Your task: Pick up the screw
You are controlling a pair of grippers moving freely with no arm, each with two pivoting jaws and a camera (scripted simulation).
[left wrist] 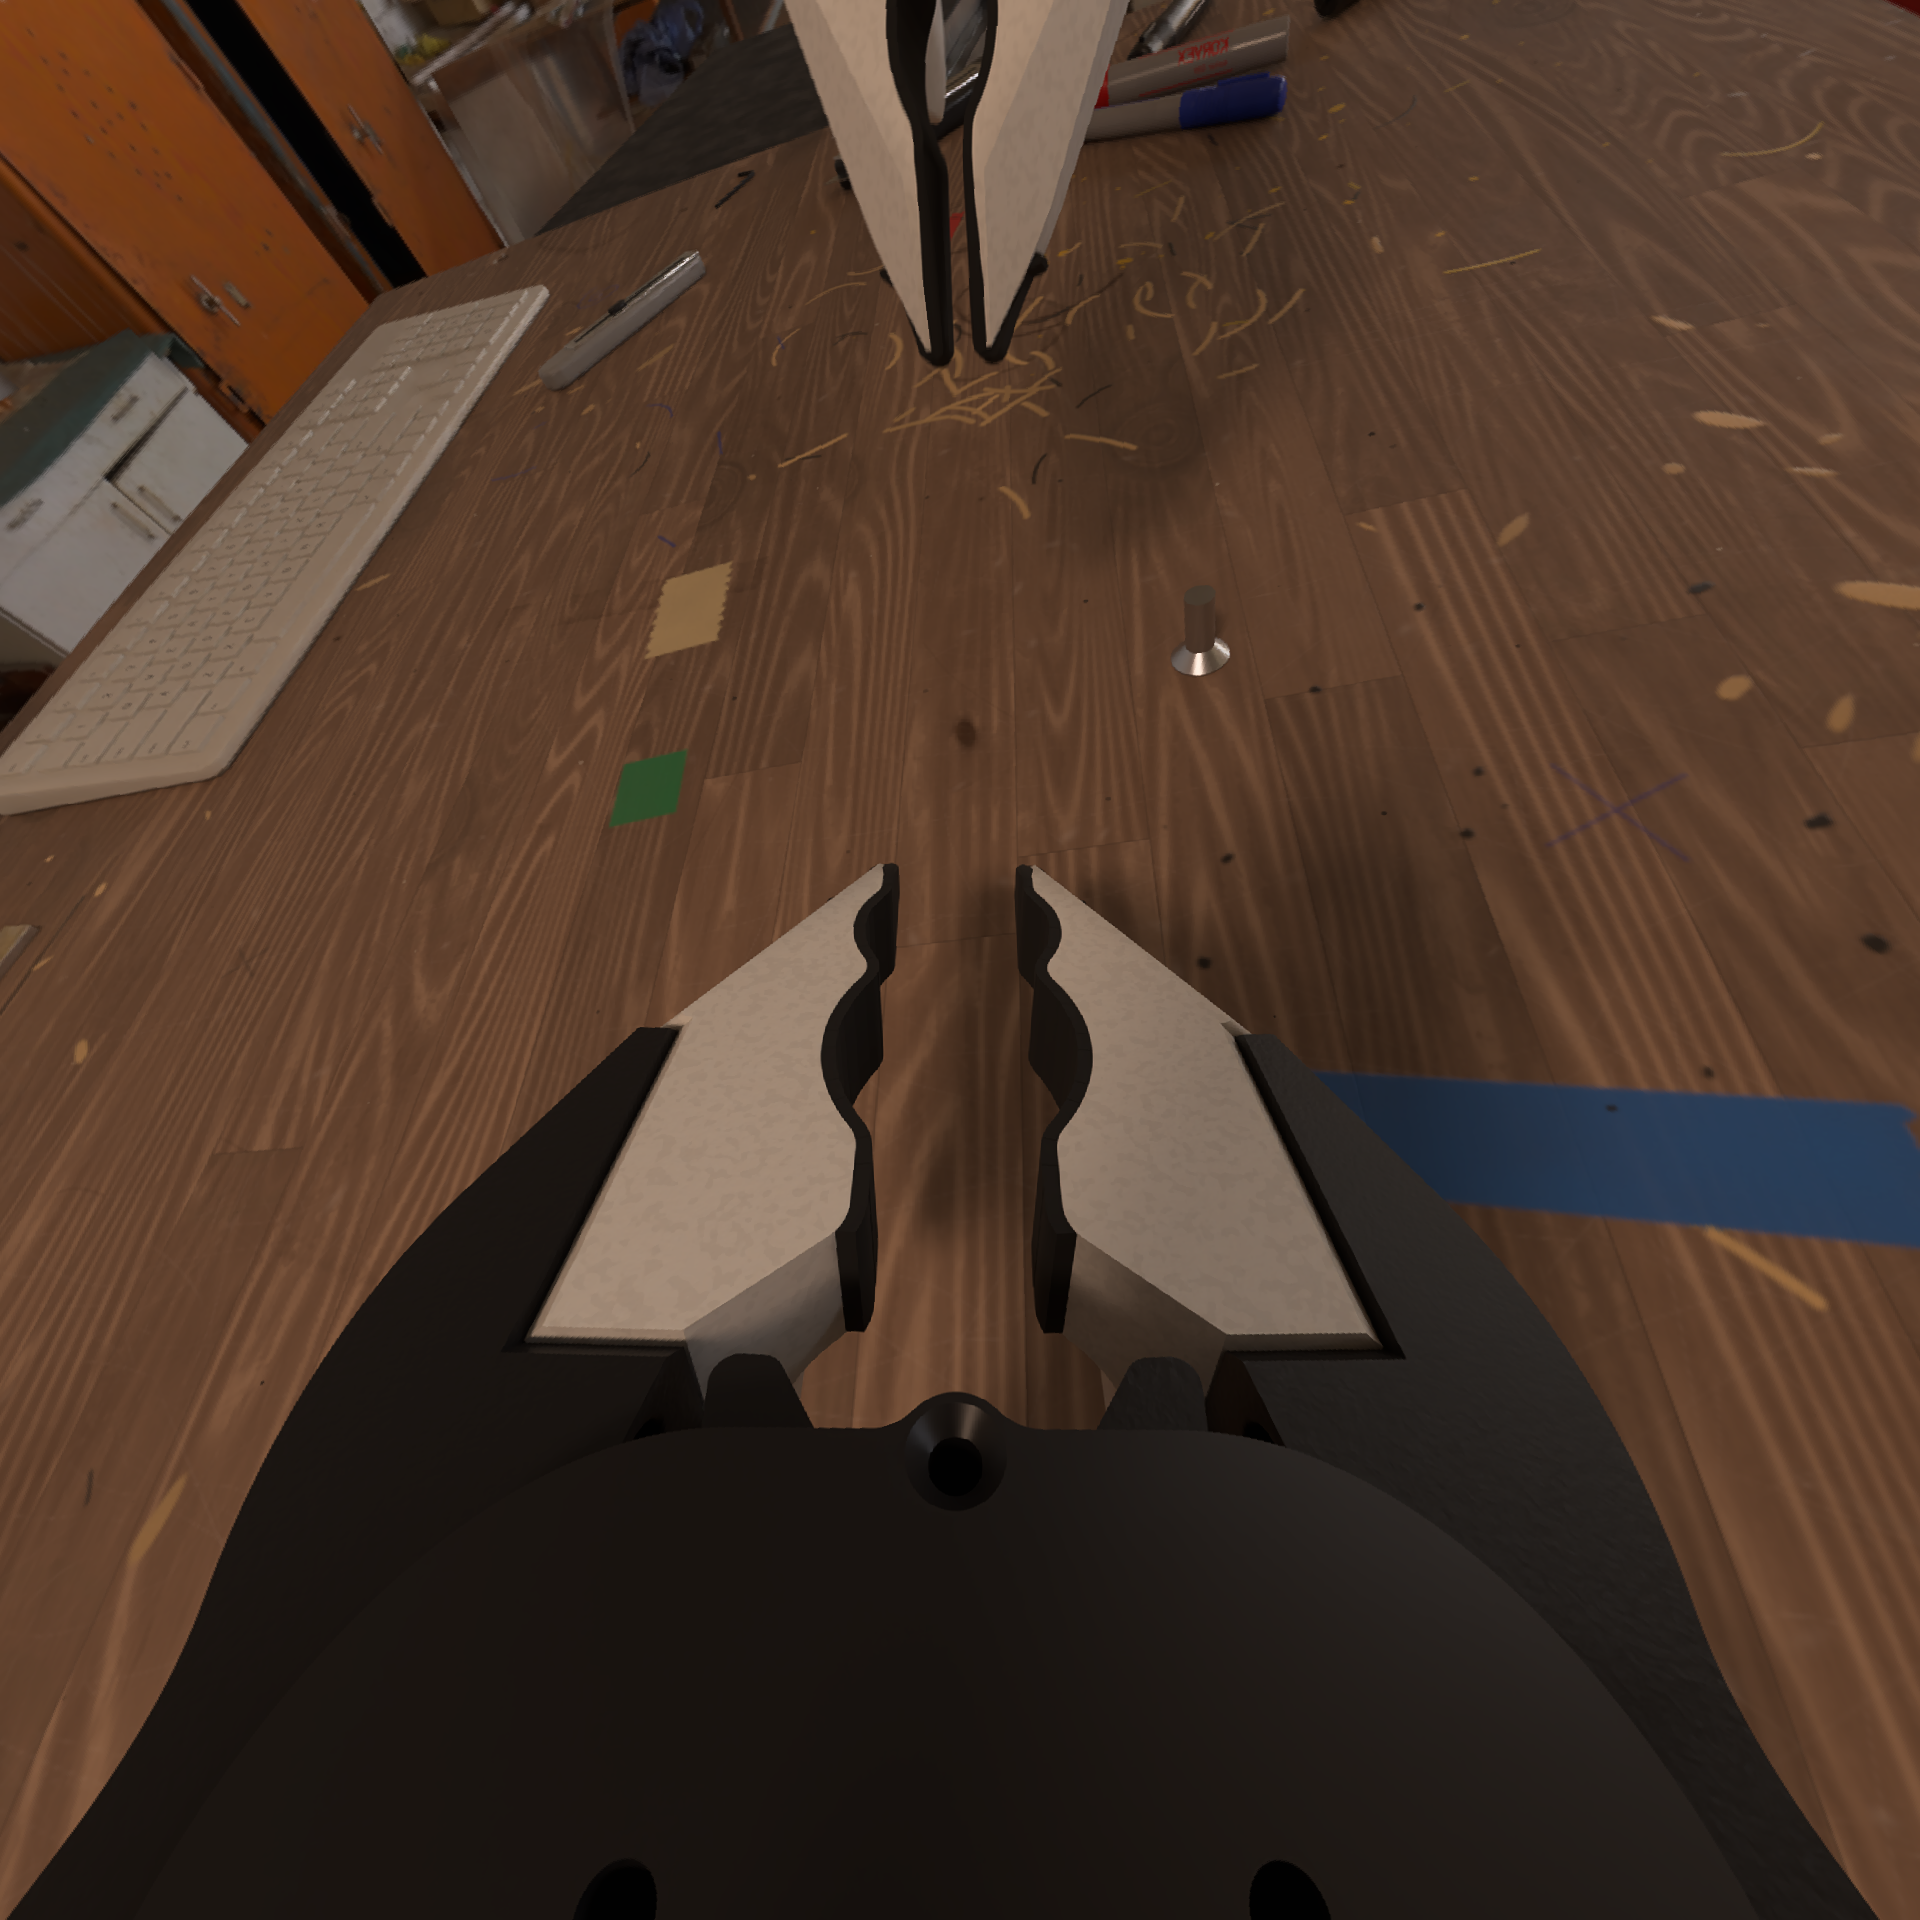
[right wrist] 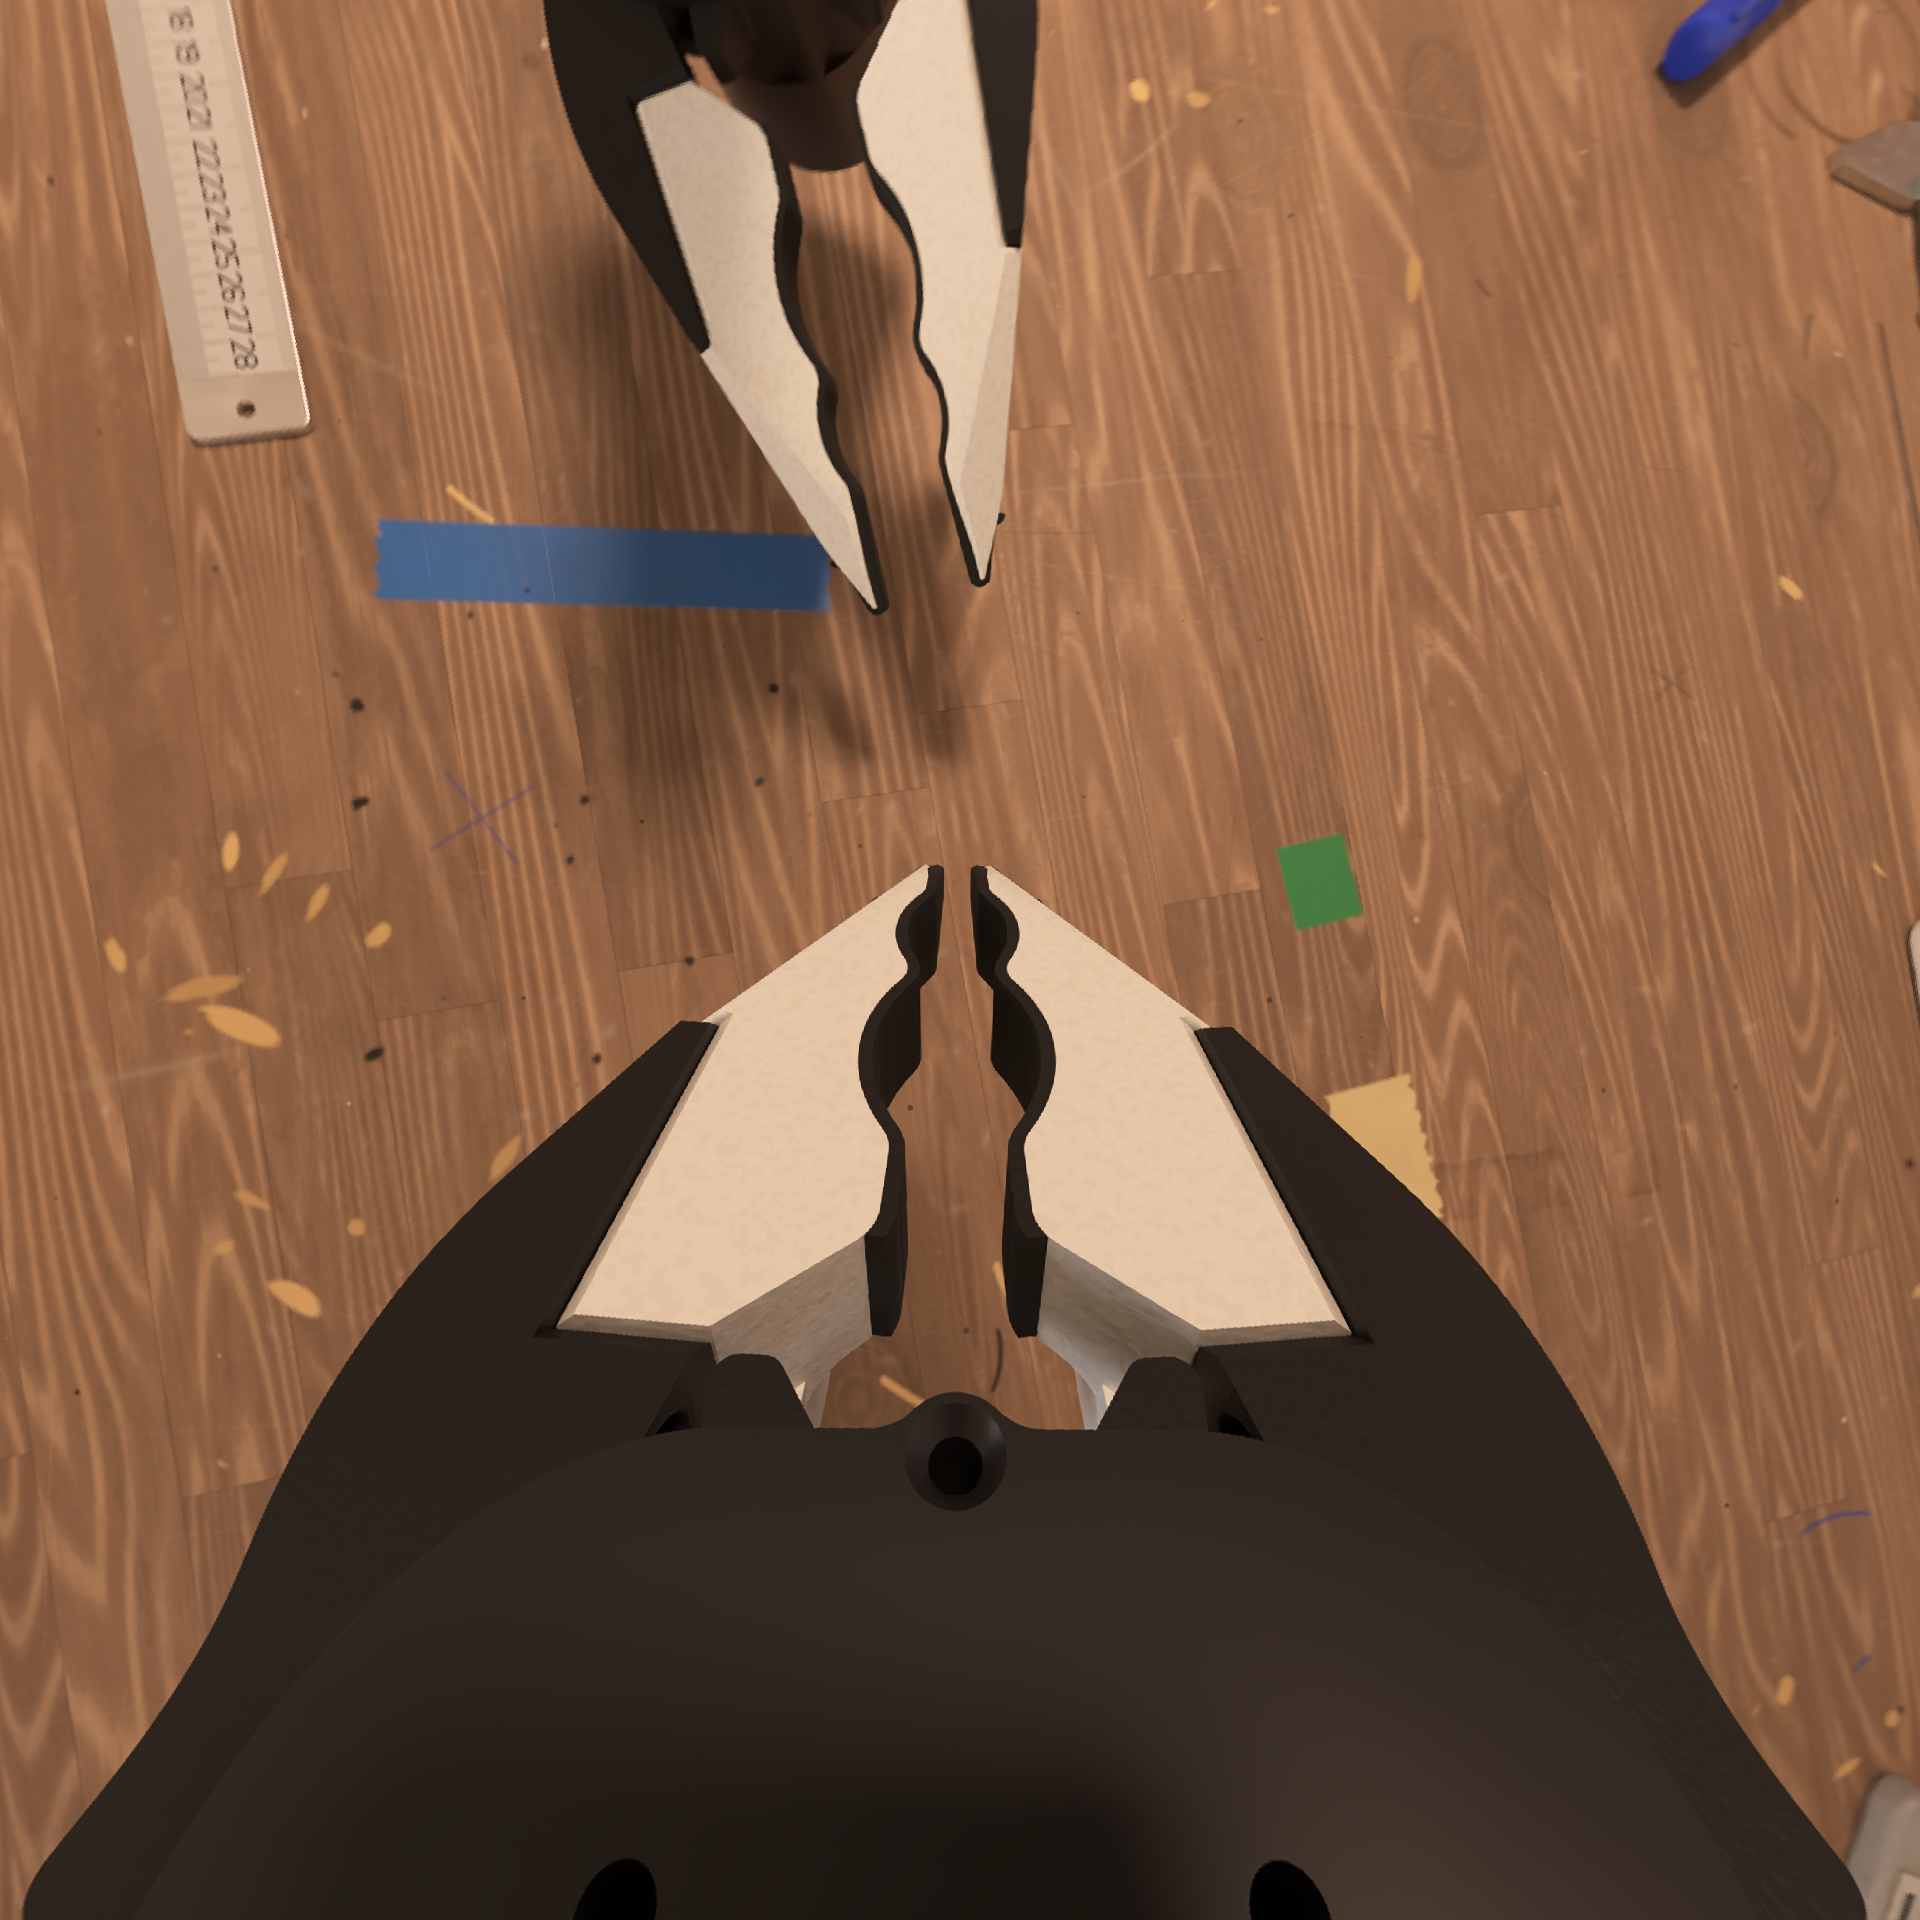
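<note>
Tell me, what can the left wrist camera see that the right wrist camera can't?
Only the left wrist view shows the screw, standing on its head on the wooden table, plus a white keyboard, a grey knife-like tool and orange cabinets. Only the right wrist view shows a ruler. Both show the blue tape strip, the green square, the tan patch and both grippers: the left gripper slightly open, the right gripper nearly closed, neither holding anything.

Silver screw — blue tape.
</note>
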